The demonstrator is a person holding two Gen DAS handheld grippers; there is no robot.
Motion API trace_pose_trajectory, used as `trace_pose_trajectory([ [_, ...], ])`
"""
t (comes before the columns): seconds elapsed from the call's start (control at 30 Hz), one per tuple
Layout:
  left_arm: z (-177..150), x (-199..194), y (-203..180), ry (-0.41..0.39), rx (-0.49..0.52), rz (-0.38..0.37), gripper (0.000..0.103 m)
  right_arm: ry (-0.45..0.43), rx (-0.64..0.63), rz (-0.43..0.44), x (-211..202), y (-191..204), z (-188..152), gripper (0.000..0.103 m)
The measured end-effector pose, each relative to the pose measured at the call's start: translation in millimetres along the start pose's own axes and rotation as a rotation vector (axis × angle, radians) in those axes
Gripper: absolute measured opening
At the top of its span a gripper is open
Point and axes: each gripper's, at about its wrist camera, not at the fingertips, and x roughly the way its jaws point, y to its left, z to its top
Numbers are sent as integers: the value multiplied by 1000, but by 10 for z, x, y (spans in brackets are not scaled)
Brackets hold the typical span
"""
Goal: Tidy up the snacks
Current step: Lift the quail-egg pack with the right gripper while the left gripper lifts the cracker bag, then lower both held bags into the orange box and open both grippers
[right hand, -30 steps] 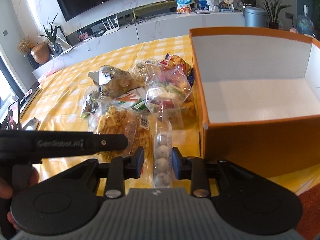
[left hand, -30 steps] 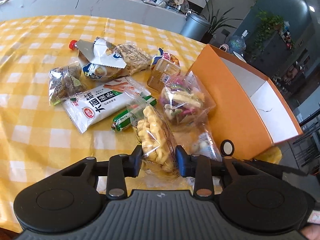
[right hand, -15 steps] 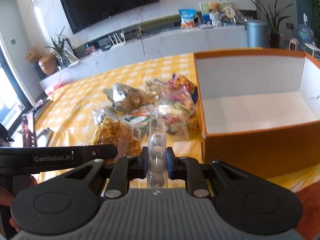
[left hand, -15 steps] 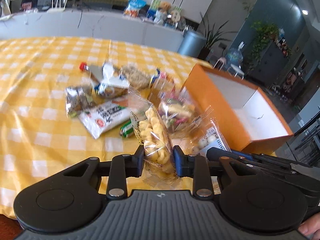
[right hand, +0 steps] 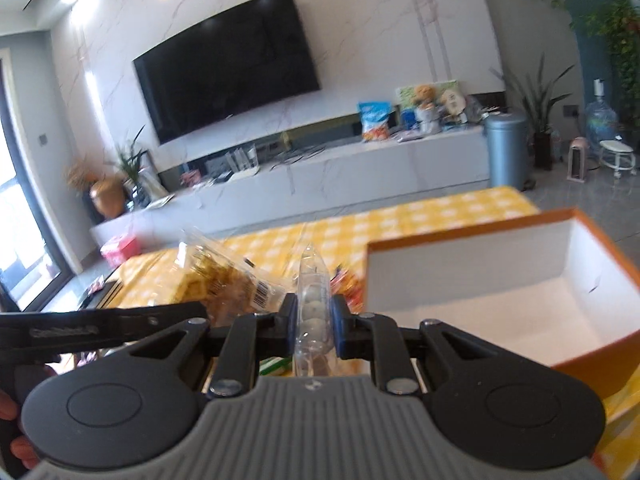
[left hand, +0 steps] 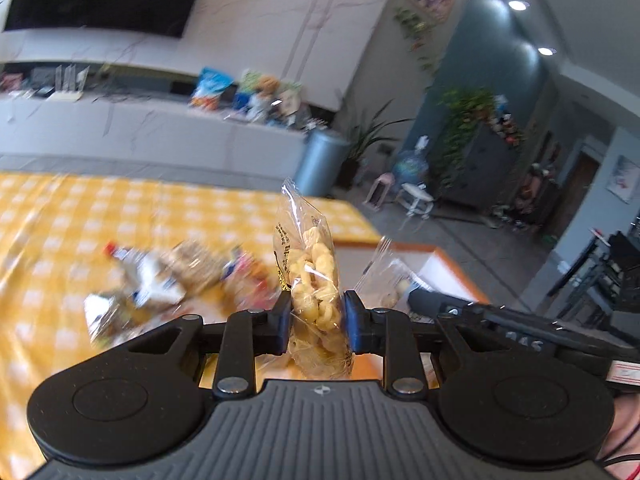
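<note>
My left gripper is shut on a clear bag of yellow puffed snacks and holds it upright above the yellow checked table. My right gripper is shut on a clear tube pack of round white balls, lifted off the table. The open orange box with a white inside lies just right of the right gripper; its corner shows in the left wrist view. The bag of yellow snacks also shows left of the tube in the right wrist view.
Several other snack packets lie blurred on the table to the left of the box. A long white counter with a television above it, a grey bin and plants stand beyond the table.
Both grippers have risen and tilted up, lifting the puffed snack bag and the tube of balls off the table. The right jaws closed on the tube.
</note>
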Motion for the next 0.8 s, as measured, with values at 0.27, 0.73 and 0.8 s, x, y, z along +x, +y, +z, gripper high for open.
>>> trace_pose_trajectory([
  [0.27,195,658,-390,63,52,-90,30,-9,129,-117,-28,-585,188,16],
  [0.73,31,1683,-546,311,93,-31,30,138,251,-202,656,-1137,49,15],
  [0.8,-5,1750,-539,339,103,-6,29,167,241,-193,769,-1122,18,15],
])
